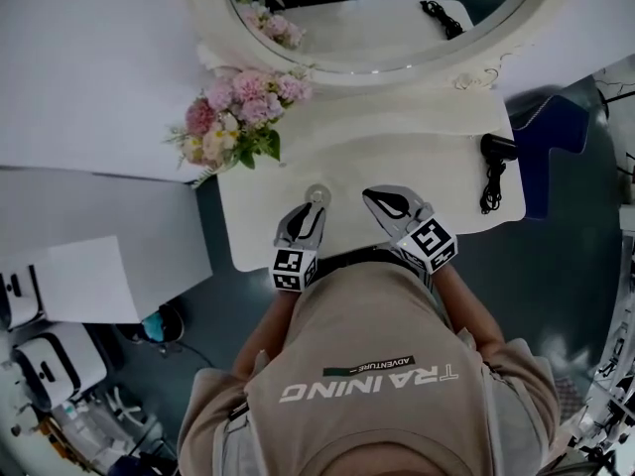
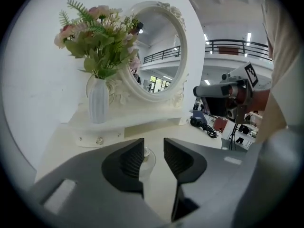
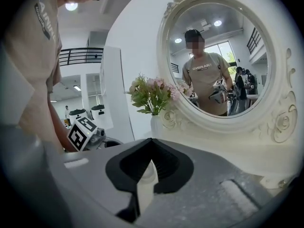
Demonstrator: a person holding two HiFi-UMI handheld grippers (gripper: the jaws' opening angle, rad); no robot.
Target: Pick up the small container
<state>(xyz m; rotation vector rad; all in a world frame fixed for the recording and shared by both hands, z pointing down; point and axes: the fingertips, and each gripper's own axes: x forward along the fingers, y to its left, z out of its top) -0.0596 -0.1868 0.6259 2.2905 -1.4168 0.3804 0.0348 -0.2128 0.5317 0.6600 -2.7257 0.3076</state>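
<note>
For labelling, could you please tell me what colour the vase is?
White vase, clearest in left gripper view.

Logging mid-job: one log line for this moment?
left hand-held gripper: open, at small clear glass container, no grip | right hand-held gripper: shut, empty | container: on white vanity table

The person's beige shirt [image 1: 377,405], nearest in the head view, reads "TRAINING" in white, beside a smaller strip, probably "ADVENTURE".

container [image 2: 148,164]: part hid by L tool [image 2: 152,150] | mirror [image 1: 397,38]: top cut off
</note>
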